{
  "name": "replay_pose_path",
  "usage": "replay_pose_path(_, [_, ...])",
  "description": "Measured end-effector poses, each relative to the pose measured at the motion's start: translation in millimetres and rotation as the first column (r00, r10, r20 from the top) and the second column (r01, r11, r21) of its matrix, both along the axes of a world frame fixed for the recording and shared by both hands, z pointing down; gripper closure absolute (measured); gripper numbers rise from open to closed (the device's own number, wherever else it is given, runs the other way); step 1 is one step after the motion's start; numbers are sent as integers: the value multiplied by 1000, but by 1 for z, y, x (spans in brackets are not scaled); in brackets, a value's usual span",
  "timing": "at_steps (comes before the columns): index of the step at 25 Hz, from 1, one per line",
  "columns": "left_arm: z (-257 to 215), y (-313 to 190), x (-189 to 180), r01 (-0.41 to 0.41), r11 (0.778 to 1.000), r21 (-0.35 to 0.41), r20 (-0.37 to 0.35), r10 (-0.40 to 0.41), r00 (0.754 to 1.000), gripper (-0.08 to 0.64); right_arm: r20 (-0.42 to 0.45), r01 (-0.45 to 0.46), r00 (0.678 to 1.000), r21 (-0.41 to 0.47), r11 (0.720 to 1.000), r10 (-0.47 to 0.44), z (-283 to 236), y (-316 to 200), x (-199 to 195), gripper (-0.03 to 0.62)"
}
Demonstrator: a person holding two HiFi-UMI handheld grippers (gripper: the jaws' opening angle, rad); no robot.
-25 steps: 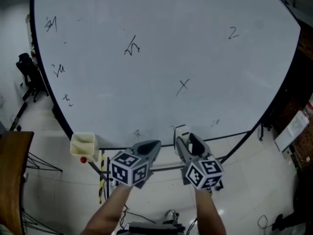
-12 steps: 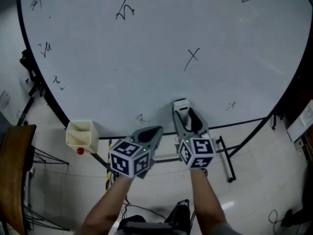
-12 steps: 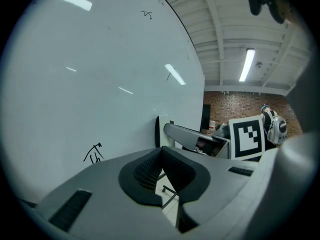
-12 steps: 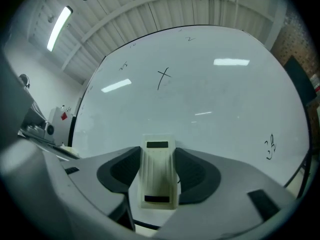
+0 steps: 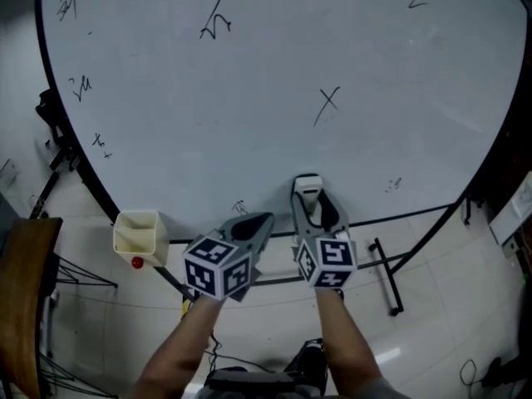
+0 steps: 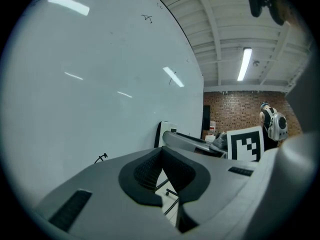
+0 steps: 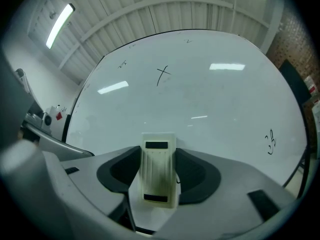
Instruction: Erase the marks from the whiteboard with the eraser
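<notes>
Several marks dot the whiteboard; right hand-held gripper pinches eraser, left hand-held gripper closed.

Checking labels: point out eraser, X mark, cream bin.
eraser point(image 7: 159, 176): right gripper view, middle of back.
X mark point(image 5: 329, 101): head view, strokes' crossing.
cream bin point(image 5: 140, 248): head view, front wall.

Ceiling tube glare on whiteboard; fisheye edges dark, perhaps soft.
</notes>
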State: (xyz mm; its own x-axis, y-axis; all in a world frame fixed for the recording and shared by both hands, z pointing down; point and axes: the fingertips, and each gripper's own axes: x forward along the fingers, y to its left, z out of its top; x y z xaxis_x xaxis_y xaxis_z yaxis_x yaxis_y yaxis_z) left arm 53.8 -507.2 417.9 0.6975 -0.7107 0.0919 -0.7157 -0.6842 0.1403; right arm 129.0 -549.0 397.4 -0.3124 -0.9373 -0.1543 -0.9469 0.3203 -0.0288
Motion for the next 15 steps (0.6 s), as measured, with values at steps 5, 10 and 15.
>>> replay_pose_path(5, [1,-4,14,-12,1000,5,23,12,1000,557,34,54,998,0,999,-54,2,-2,7,365])
replay_pose_path(10, [8,-7,21,-15,1000,-8,36,15,999,557,96,33,995,-47,998,-28,22,-7,42,365])
replay_pose_path(15, [14,-10,27,-18,1000,-20,39,19,999,557,178,-66,980,-145,987,92,60,-19,107,365])
